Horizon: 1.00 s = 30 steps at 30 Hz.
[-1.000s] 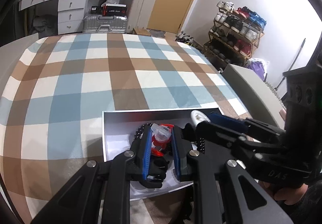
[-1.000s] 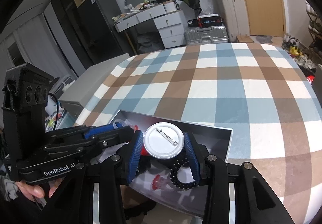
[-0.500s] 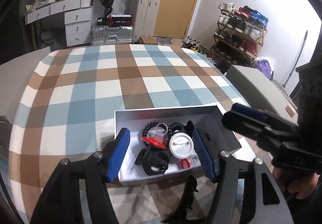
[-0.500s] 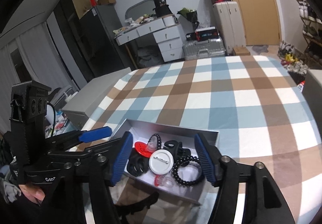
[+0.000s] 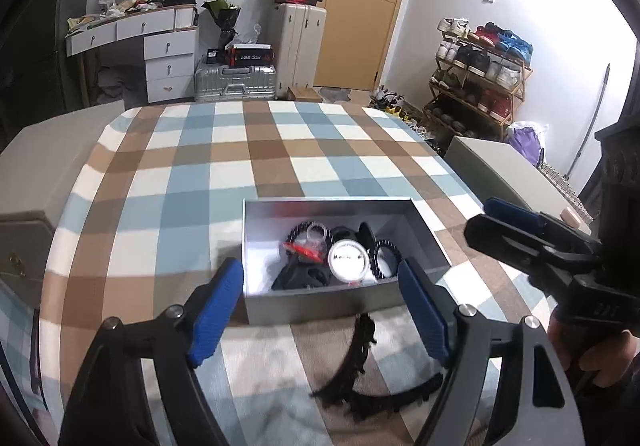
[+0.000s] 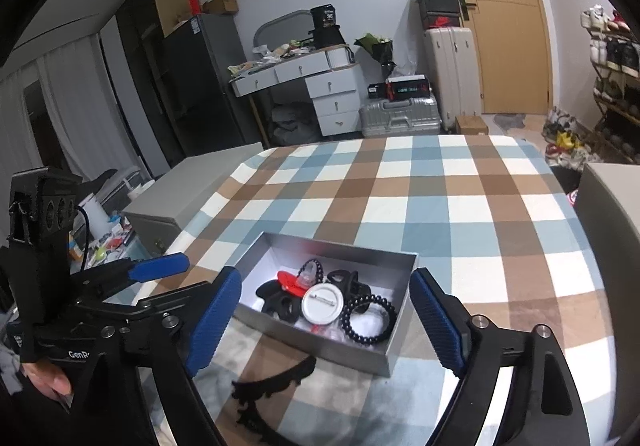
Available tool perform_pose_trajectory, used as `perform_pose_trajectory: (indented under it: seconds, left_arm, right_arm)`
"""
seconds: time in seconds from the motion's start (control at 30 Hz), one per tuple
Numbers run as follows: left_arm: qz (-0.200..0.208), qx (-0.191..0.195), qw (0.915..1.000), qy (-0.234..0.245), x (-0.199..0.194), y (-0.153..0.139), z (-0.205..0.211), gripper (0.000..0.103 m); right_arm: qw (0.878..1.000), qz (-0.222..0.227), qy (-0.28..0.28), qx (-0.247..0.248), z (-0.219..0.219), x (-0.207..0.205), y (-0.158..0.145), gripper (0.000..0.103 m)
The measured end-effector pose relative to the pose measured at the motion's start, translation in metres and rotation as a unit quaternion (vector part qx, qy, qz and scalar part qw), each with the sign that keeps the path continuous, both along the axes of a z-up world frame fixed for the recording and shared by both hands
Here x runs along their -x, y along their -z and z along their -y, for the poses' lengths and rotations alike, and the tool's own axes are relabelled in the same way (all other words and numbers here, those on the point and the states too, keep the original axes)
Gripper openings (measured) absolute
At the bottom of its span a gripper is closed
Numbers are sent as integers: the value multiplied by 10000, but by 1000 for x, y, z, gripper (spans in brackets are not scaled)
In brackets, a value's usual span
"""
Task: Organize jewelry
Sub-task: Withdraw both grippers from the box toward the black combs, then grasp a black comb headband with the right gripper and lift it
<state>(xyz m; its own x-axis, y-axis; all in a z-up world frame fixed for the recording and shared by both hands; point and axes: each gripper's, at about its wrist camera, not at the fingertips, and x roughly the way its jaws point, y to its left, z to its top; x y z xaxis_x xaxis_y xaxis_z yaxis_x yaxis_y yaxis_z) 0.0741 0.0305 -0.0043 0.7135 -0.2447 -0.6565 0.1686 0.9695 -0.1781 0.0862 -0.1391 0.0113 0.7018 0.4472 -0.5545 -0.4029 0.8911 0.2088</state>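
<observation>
One black toothed plastic headband (image 5: 360, 378) outside grey box (image 5: 320, 306), six o'clock; left gripper (image 5: 320, 306) nearer; right gripper (image 6: 326, 320) likewise just spread wide, empty.

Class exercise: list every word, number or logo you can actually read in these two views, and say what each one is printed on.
"GenR", cut off: body of the left claw's handle.
"36": black bag on the desk.
Red swoosh logo: black shoebox on the suitcase.
Box on the silver case and white badge: print too blurred to read.

Black tongs (image 5: 320, 310), blue ribbed pads (image 5: 216, 316)
</observation>
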Motion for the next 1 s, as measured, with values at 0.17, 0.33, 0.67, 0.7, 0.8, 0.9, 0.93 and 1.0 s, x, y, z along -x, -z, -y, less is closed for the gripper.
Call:
perform_pose_trajectory:
  seconds: [0.17,0.33,0.67,0.7,0.8,0.9,0.93,1.0]
  left_arm:
    - [-44,136,9986,-515,16,5,-10,88]
    - [247,-54,9954,-922,37,2,-16,99]
    - [71,-141,9939,-1094,72,29,-22,100]
    - [-8,-127,9940,-1090,75,33,-23,100]
    - [-176,-84,9932,-1147,82,41,-26,100]
    - [-197,-81,9916,-1274,91,44,-29,100]
    - [-192,-78,9911,-1313,93,45,-30,100]
    - [-194,-33,9899,-1404,97,48,-35,100]
  right_arm:
    - [9998,70,-37,174,0,20,1,92]
    - [9998,137,-66,131,4,42,6,103]
    - [9971,-257,-556,446,-9,78,54,103]
    - [9968,-299,-575,469,-11,80,59,103]
    - [9951,-472,-566,655,-21,83,75,103]
    - [9946,-684,-362,691,-25,81,87,103]
    - [9942,-813,-294,637,-25,80,91,103]
    - [9939,-963,-122,521,-27,78,97,103]
